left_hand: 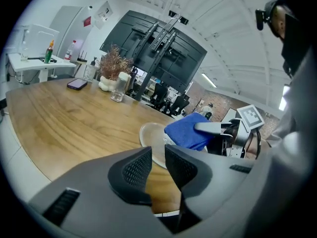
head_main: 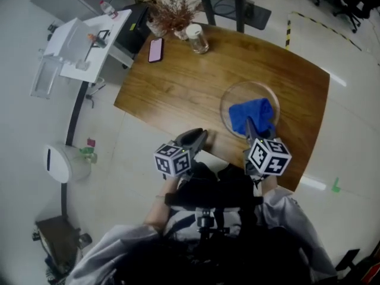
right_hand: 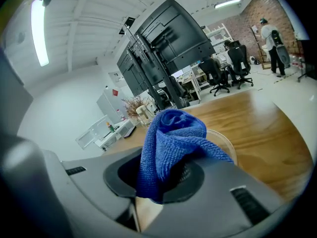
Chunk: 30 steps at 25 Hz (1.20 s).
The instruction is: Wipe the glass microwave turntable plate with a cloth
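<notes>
**Cloth over the plate, plate unheld**

We hold the bunched blue microfibre cloth [right_hand: 168,138] clamped in the right claw [right_hand: 166,182], and it sits over the round clear glass turntable plate [head_main: 228,103] at the centre right of the head view. The left claw [left_hand: 158,165] is empty. Its jaws stand a narrow gap apart, low in the frame near the edge of the brown wooden table [head_main: 178,82], and it is short of the plate.

The risk we judge greatest is the plate sliding. Nothing steadies it, the wood looks smooth, and it lies close to the table's lower right edge, so a firm wipe toward us could push it off. The cloth is also gripped as a wad, which may drag free or wipe only a narrow strip.

The head view alone shows how near the plate is to the table edge. The left gripper view shows the right claw from the side, with the cloth above the plate's rim. In the right gripper view the cloth hides most of the glass, so we cannot tell whether it touches.
</notes>
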Motion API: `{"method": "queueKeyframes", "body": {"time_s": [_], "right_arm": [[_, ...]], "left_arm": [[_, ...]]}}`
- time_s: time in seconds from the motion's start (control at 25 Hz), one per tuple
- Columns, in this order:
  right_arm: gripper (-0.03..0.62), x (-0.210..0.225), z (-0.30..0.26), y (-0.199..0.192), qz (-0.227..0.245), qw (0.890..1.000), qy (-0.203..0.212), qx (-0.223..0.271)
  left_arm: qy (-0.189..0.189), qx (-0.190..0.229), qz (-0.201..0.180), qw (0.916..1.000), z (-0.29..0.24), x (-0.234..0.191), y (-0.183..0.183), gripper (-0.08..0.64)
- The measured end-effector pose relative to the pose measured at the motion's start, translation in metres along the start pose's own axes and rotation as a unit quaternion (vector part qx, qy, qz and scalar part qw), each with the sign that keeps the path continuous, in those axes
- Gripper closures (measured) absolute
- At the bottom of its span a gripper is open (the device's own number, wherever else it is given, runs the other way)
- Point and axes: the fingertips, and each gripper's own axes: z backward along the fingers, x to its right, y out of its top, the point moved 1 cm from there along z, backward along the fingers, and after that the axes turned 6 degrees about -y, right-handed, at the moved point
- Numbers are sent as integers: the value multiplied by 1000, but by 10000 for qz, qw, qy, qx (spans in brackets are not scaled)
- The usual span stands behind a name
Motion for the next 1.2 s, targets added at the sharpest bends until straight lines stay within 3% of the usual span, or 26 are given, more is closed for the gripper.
{"method": "queueKeyframes", "body": {"time_s": [0.48,0.72,1.0,1.2], "right_arm": [[509,53,13,2,-404,9941,-1000,103],[509,55,18,10,-545,9871,-1499,171],[509,33,-7,11,-375,9861,-1619,83],[509,21,-26,14,-209,9862,-1644,-54]], "left_arm": [[-468,-812,-42,9956,-66,-27,-2,463],[-687,-1215,-27,9902,-97,-51,7,463],[-1023,-1653,-5,9809,-119,-66,9,463],[-1248,-2057,-350,9700,-131,-63,4,463]]}}
